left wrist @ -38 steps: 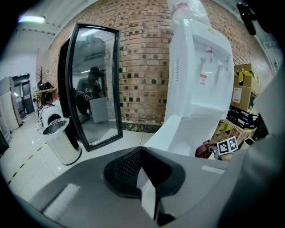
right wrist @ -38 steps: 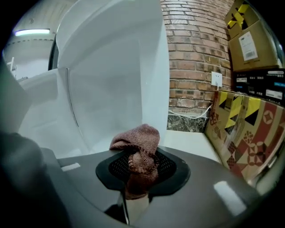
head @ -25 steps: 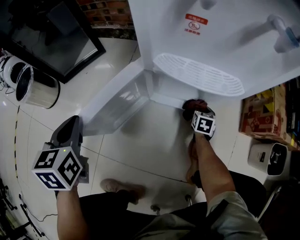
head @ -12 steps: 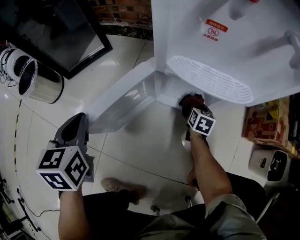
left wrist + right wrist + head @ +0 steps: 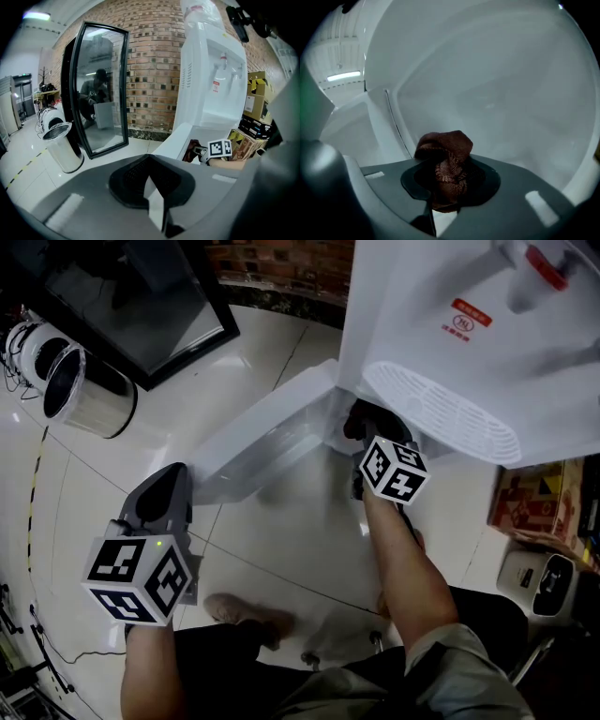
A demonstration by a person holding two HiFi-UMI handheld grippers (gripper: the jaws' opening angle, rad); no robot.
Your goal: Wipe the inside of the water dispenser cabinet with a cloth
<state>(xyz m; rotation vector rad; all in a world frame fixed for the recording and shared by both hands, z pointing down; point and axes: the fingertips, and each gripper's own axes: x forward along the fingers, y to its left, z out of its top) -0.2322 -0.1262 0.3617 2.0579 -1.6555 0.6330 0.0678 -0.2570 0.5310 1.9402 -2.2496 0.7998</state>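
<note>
Left forearm: low at the left of the head view, with the marker cube [image 5: 136, 579] nearest the camera.
Left gripper [image 5: 150, 164]: held over the tiled floor [image 5: 281, 540], well apart from the cabinet. Its jaws are pressed together with nothing between them.
Right forearm: reaches forward from lower right, its marker cube [image 5: 394, 470] just in front of the cabinet opening.
Right gripper [image 5: 445, 190]: at the mouth of the cabinet, jaws clamped on the cloth.
Cloth [image 5: 446, 157]: dark reddish-brown, bunched into a wad that sticks out past the jaw tips. It faces the white inner wall; whether it touches the wall cannot be told.
Cabinet interior [image 5: 497, 93]: plain white walls fill the right gripper view.
Cabinet door [image 5: 262, 432]: swung open to the left, low over the floor.
Water dispenser [image 5: 450, 296]: white, with the slotted drip tray [image 5: 441, 409] directly above the opening and a red tap [image 5: 544, 263] higher up.
Cardboard box [image 5: 530, 502]: on the floor to the right of the dispenser.
Steel bin [image 5: 80, 390]: on the floor far left.
Framed mirror [image 5: 101, 89]: leans on the brick wall [image 5: 150, 70] behind the bin.
</note>
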